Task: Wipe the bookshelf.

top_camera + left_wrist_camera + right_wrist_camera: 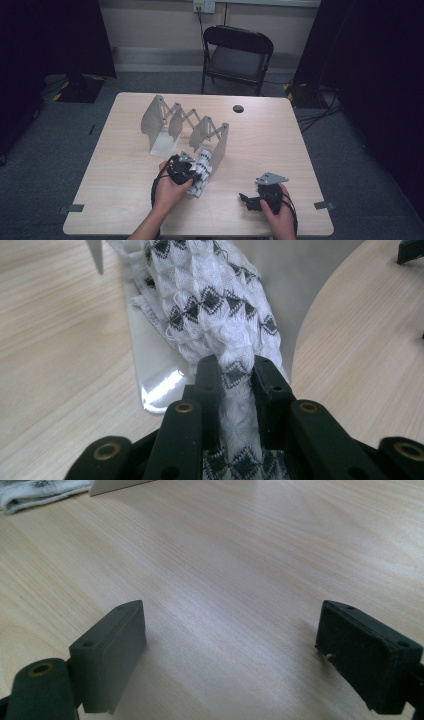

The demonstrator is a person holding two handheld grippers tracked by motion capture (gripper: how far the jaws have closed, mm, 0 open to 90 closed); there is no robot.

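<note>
A white knitted cloth with black diamond patterns (pixel 210 305) lies rolled in the near slot of a grey accordion-style metal rack (pixel 165 122). My left gripper (pixel 235 372) is shut on the near end of this cloth, its black jaws pinching the fabric. In the high view the left gripper (pixel 187 172) sits at the rack's front right section, with the cloth (pixel 202 172) beside it. My right gripper (pixel 230 645) rests low over bare wood, jaws wide apart with nothing between them; in the high view the right gripper (pixel 247 199) points left near the table's front edge.
The light wooden table (pixel 280 145) has a dark round hole (pixel 238 108) near its far edge. A black folding chair (pixel 235 55) stands behind the table. Black curtains hang on both sides. Tape marks sit at the table's front corners.
</note>
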